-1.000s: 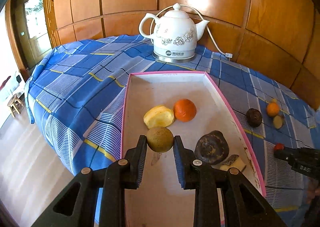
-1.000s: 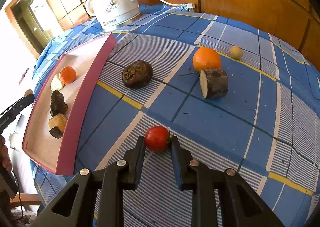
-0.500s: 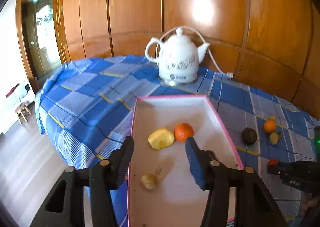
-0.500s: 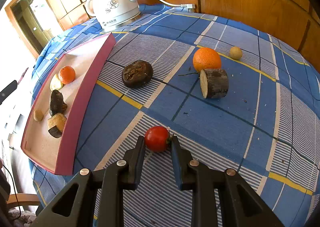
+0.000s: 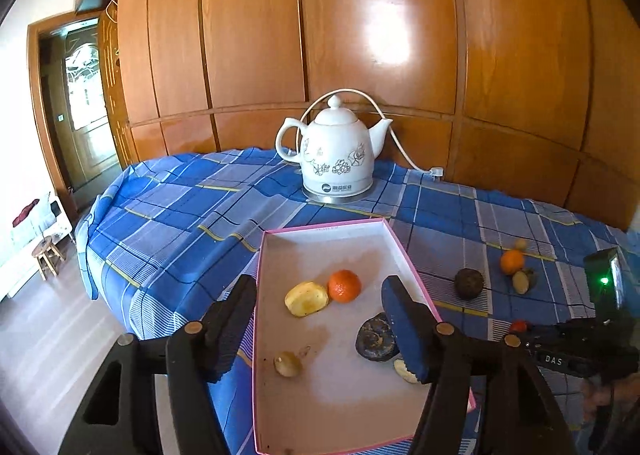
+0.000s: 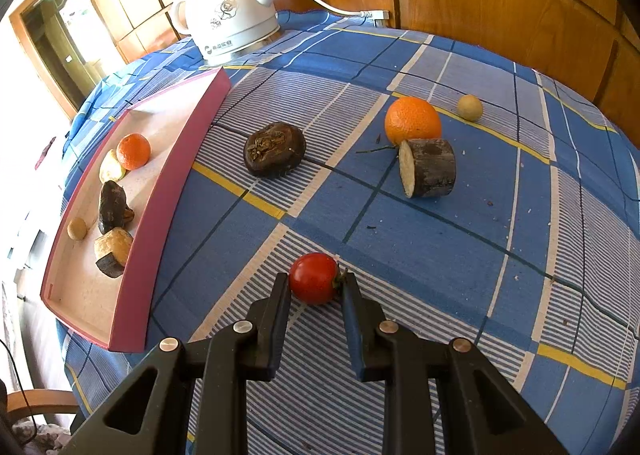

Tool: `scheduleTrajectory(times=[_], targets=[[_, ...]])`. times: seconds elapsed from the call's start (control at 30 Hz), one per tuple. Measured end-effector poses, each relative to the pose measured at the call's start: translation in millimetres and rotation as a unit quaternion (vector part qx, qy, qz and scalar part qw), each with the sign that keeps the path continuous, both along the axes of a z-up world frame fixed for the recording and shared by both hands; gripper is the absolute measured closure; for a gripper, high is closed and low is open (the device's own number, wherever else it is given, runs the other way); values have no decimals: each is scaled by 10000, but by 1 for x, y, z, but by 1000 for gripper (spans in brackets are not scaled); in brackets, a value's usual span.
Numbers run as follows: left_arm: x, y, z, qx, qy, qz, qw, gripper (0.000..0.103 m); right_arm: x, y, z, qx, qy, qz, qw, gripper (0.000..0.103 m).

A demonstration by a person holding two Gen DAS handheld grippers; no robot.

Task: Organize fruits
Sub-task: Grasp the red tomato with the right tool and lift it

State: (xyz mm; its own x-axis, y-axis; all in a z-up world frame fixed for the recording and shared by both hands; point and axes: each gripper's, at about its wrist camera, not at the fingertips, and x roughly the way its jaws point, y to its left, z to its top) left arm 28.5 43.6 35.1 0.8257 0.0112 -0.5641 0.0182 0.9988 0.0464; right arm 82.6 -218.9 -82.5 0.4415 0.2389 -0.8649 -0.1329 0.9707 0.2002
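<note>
My left gripper (image 5: 319, 291) hangs above the pink-rimmed tray (image 5: 405, 255) with its jaws opening and nothing between them. Below it in the tray lie a small tan round fruit (image 5: 287, 363), a yellow piece (image 5: 306, 298), a small orange (image 5: 344, 285), a dark wrinkled fruit (image 5: 374, 339) and a cut piece (image 5: 403, 371). My right gripper (image 6: 316, 283) is shut on a red tomato (image 6: 314, 278) low over the blue checked cloth. Beyond it on the cloth lie a dark wrinkled fruit (image 6: 275, 149), an orange (image 6: 413, 121), a dark cut chunk (image 6: 430, 173) and a small tan fruit (image 6: 470, 107).
A white kettle (image 5: 336, 159) on its base stands behind the tray, its cord running to the wood-panelled wall (image 5: 400, 35). The cloth drops off the table edge at the left (image 5: 96, 247). A stool (image 5: 47, 257) stands on the floor beyond.
My left gripper opened and let go of the small tan fruit, which now lies in the tray, then rose and drew back. The right gripper stayed shut on the tomato.
</note>
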Motion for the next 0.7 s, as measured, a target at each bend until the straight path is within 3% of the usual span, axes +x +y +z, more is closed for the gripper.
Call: scheduleTrajectory(times=[0.43, 0.7], targets=[[-10, 0, 2, 61, -106, 20, 9999, 32, -1, 11, 5, 18, -34, 89, 10000, 78], [-12, 4, 1, 45, -104, 67, 9999, 30, -1, 28, 28, 196, -267, 293, 9990, 78]])
